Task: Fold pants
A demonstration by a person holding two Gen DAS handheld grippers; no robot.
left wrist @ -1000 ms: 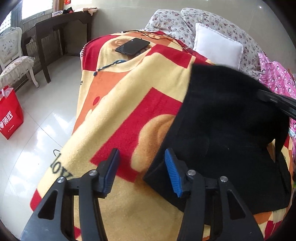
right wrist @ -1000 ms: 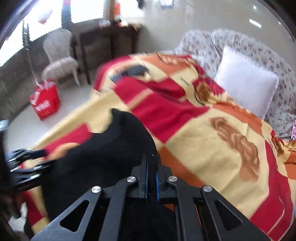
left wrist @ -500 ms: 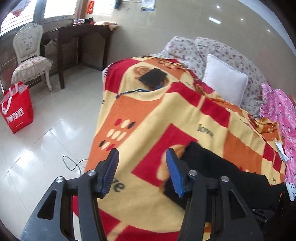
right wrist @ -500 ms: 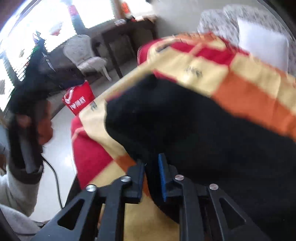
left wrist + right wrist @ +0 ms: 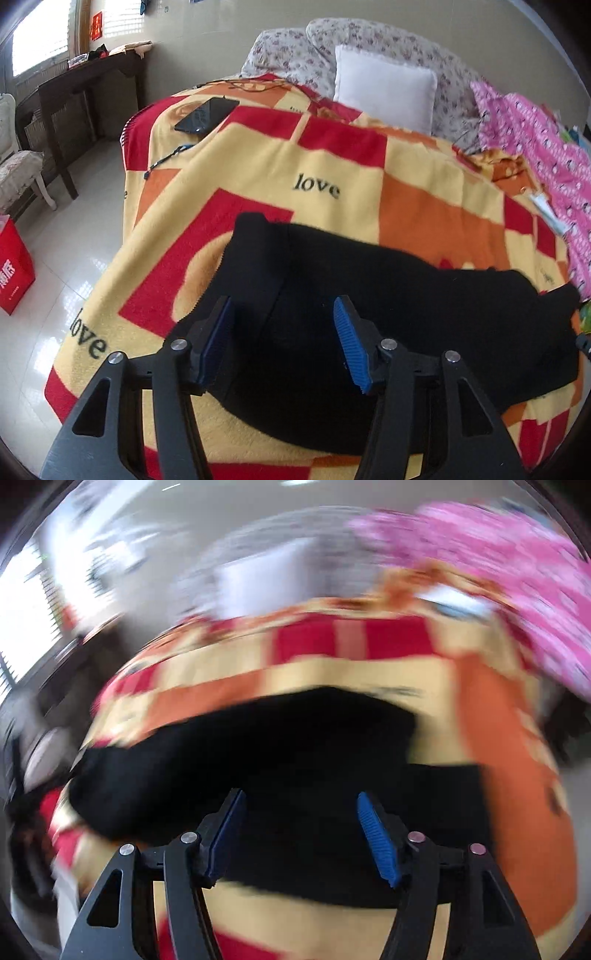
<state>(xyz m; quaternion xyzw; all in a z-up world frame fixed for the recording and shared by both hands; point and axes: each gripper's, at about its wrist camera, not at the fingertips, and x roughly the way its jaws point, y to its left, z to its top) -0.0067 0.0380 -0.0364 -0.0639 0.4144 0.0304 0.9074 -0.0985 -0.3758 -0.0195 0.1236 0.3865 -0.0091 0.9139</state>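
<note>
Now: black pants [image 5: 369, 317] lie in flattened bundle on red-yellow "love" blanket [image 5: 332, 166], near bed's front edge. Half second back right gripper [image 5: 301, 834] still pinched cloth; its jaws now opening, fingers apart, cloth below them but not pressed. Right view badly blurred. Left gripper [image 5: 284, 339] over bundle's left part, jaws also opening, nothing clamped. Judgement: fold just laid down and released. Next likely smoothing or another fold; edges look uneven. Phone [image 5: 207, 114] and white pillow [image 5: 384, 92] well apart from pants.

A home bedroom: bed [image 5: 424, 206] with blanket, white pillow [image 5: 384, 92], dark wooden desk [image 5: 85, 81]
</note>
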